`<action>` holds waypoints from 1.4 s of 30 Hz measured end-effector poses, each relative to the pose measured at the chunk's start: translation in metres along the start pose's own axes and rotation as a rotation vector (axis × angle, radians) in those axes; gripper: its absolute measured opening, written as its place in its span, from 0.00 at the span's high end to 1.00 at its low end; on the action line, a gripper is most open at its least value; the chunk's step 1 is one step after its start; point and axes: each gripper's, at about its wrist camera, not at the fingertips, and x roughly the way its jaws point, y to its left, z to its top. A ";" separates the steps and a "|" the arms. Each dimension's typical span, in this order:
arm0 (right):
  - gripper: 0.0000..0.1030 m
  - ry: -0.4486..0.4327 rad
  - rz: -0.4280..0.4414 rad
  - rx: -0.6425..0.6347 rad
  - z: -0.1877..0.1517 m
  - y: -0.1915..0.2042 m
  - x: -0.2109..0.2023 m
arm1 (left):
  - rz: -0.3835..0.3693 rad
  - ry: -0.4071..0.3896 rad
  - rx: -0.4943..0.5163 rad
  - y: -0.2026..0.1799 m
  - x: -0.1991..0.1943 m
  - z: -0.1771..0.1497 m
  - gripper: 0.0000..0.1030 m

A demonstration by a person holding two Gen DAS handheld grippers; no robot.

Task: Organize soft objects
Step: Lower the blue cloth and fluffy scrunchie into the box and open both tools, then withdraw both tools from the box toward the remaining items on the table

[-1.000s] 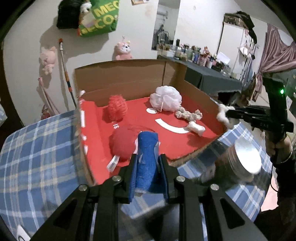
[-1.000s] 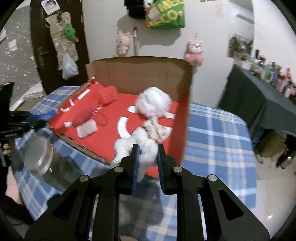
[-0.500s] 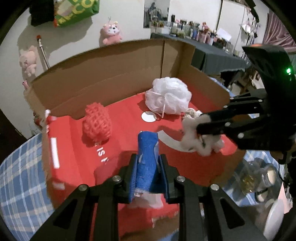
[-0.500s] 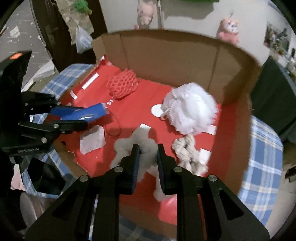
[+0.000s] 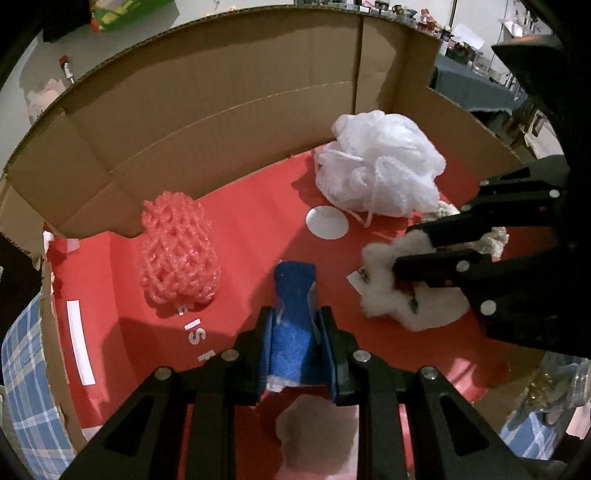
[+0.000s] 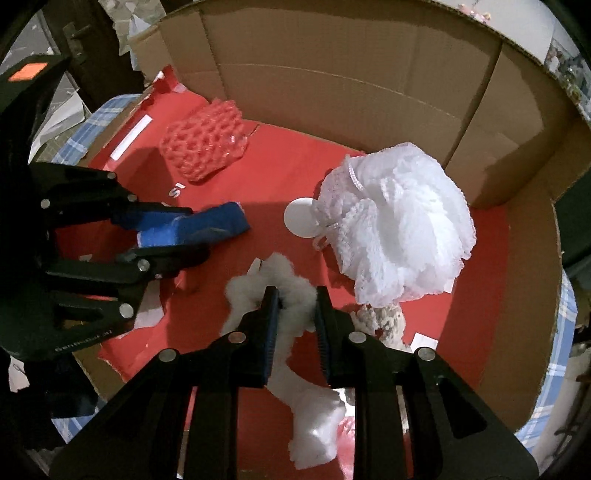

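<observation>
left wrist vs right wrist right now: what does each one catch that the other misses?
Left wrist only: a glass jar outside the box at lower right, and a pale fluffy lump under the left gripper.

Right wrist only: the left gripper's orange marker, a door at upper left, and the fluffy white toy's tail hanging below the right gripper.

Both: the cardboard box, pink mesh pouf, white loofah, the blue sponge in the left gripper, the white toy in the right.

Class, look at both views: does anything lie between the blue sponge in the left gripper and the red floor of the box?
Nothing visible does: the blue sponge in the left gripper hangs over bare red floor of the box.
</observation>
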 end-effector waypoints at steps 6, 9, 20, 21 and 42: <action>0.80 0.014 -0.015 0.000 0.002 0.000 0.002 | -0.004 0.000 -0.008 0.002 -0.001 -0.003 0.76; 0.79 0.019 -0.018 0.001 0.002 0.002 0.001 | -0.004 0.000 -0.007 0.001 0.000 -0.001 0.76; 0.78 0.023 -0.026 0.006 0.010 0.004 0.006 | 0.004 -0.005 -0.005 -0.002 0.003 0.001 0.69; 0.78 0.024 -0.027 0.007 0.011 0.004 0.006 | 0.002 -0.006 -0.007 -0.002 0.003 0.001 0.68; 0.44 -0.041 -0.058 0.022 0.003 0.004 -0.015 | 0.011 -0.098 -0.025 -0.004 -0.034 -0.011 0.42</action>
